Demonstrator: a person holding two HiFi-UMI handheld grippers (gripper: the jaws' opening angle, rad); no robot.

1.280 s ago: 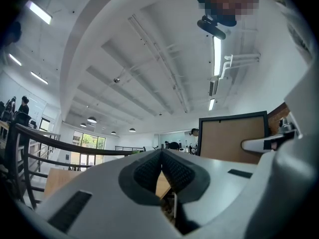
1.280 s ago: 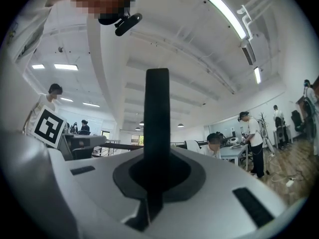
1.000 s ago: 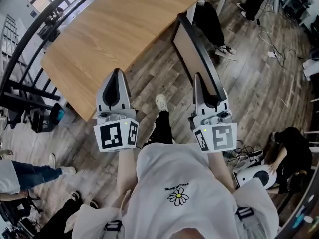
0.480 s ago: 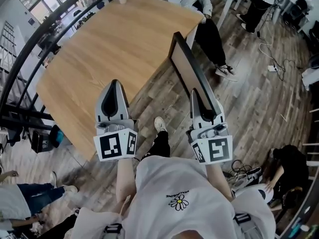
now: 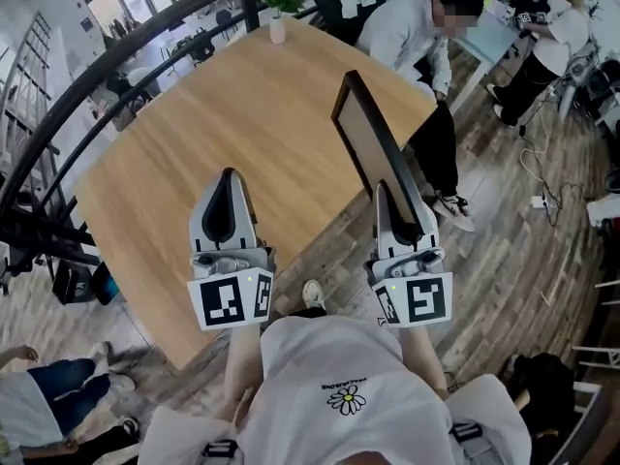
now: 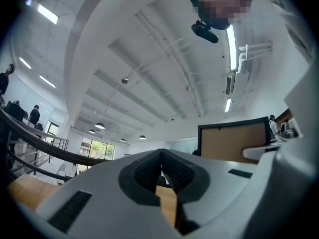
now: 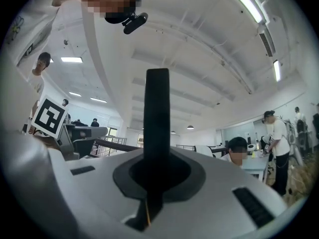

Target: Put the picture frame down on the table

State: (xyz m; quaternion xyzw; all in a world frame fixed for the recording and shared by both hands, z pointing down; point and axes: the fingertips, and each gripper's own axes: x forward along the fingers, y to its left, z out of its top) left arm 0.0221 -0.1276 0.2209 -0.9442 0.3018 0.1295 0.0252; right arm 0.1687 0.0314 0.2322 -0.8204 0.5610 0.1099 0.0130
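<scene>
Shoulders in a white T-shirt with a small daisy print (image 5: 339,386) are seen nearest the camera, and two grey-and-white grippers with marker cubes are held out ahead of them. The left gripper (image 5: 230,177) is closed, its black ribbed pads (image 6: 147,172) met at the tips with nothing between them. The right gripper (image 5: 386,194) is clamped on the near end of the large black-framed picture frame with a brown backing (image 5: 371,143). The frame is held upright on its long edge, slanting away over the near right edge of the light wooden table (image 5: 194,124). Contact with the tabletop cannot be judged. Grey-brown plank flooring (image 5: 513,260) is seen beside it. A small potted plant (image 5: 279,3) is set at the table's far corner, and a person in a white shirt (image 5: 407,37) is seen at its far right side.
</scene>
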